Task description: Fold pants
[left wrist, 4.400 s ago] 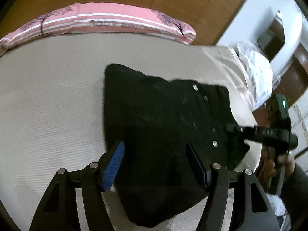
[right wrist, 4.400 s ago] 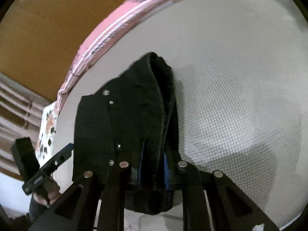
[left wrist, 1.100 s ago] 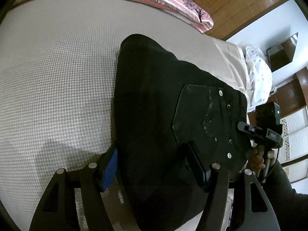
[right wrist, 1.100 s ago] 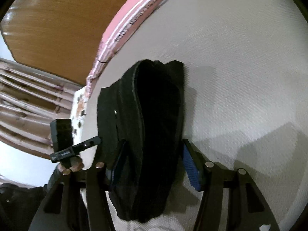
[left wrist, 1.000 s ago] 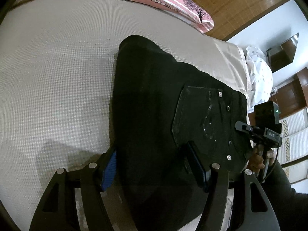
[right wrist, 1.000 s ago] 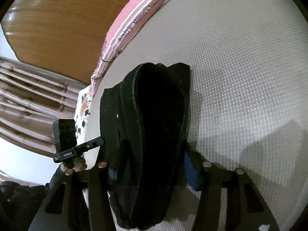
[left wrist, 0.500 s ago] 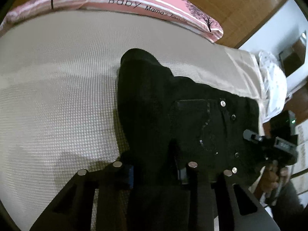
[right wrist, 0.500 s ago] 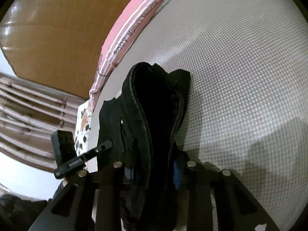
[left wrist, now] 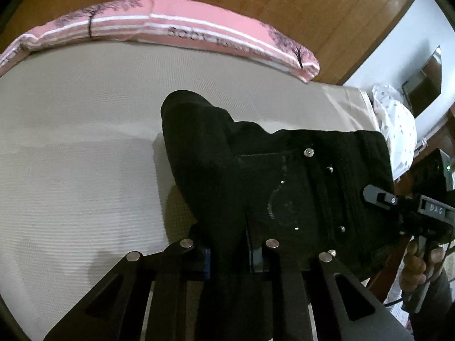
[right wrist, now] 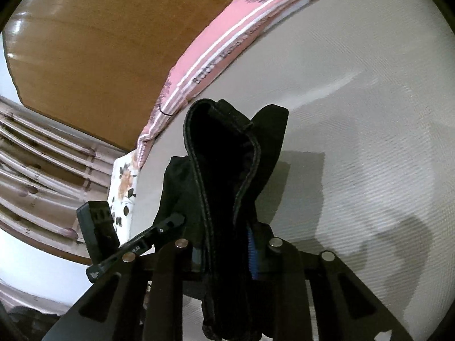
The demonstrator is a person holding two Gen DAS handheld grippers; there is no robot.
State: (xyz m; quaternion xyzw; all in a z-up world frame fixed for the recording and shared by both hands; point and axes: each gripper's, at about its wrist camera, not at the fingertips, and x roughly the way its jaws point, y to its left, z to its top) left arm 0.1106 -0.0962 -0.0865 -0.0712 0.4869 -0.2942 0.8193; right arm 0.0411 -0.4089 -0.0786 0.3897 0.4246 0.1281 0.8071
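Observation:
The black pants (left wrist: 256, 170) are folded into a thick bundle with a studded back pocket on top, raised off the beige bed (left wrist: 71, 142) at their near edge. My left gripper (left wrist: 229, 251) pinches the near edge of the bundle, its jaws still closing on the cloth. My right gripper (right wrist: 224, 251) clamps the other end, the layered seam edge of the pants (right wrist: 224, 156), its jaws also closing, a blue pad showing beside the cloth. Each view shows the other gripper: the right one (left wrist: 381, 197) at the pants' right edge, the left one (right wrist: 167, 221) at their left.
A pink striped pillow (left wrist: 176, 31) lies along the wooden headboard (left wrist: 284, 5). A white dotted cloth (left wrist: 395, 122) sits past the bed's right side. A floral cloth (right wrist: 125, 182) and slatted wood (right wrist: 42, 153) lie beyond the bed's left edge. A hand (left wrist: 418, 258) holds the right gripper.
Both grippers have closed from wide apart onto the ends of the pants bundle and lifted it, so its near edge now hangs above the bed.

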